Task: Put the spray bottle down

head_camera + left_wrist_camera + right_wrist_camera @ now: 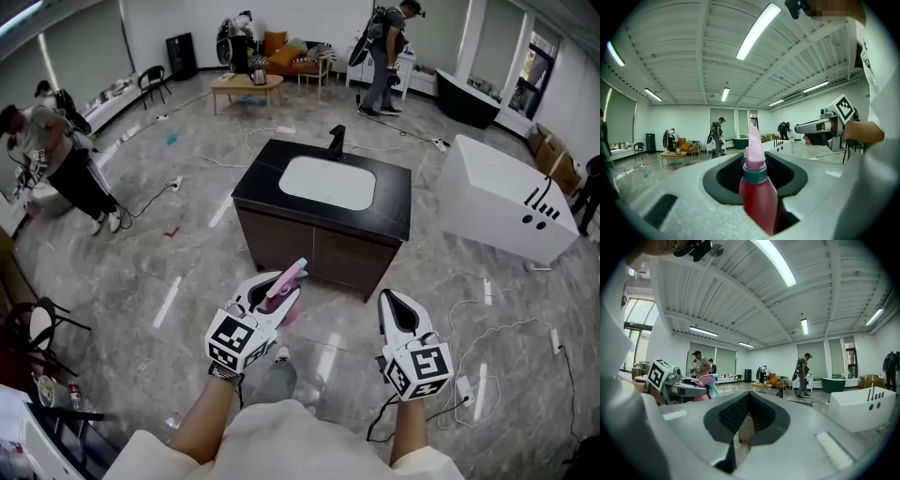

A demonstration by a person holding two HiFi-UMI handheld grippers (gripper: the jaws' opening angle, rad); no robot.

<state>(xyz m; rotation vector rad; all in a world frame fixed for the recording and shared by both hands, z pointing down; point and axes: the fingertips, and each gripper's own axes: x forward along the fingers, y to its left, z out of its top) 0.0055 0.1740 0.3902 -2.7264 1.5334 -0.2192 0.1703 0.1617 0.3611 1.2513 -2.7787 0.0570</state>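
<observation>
Pink at the nozzle and red in the body, the spray bottle [287, 274] sits clamped between the jaws of the left gripper [279, 292]. It is held in the air over the grey marble floor [169, 272], on the near side of the sink cabinet [281, 234]. In the left gripper view the bottle [758, 197] stands between the black pads. A teal collar rings its neck and its pale nozzle points up and away.

Just to the right, the right gripper [392, 300] is at about the same height. Its jaws are closed together at the tips with nothing between them; only floor shows through the gap behind the pads in the right gripper view. The two grippers are near each other but apart.

The cabinet has a black top, a white basin [328, 181] and a black faucet [337, 142] at its far edge. A white bathtub [506, 202] stands to the right of it. Far off is a low wooden table [246, 86], with a person [384, 56] standing to its right. Another person [56, 159] bends over at the far left.
</observation>
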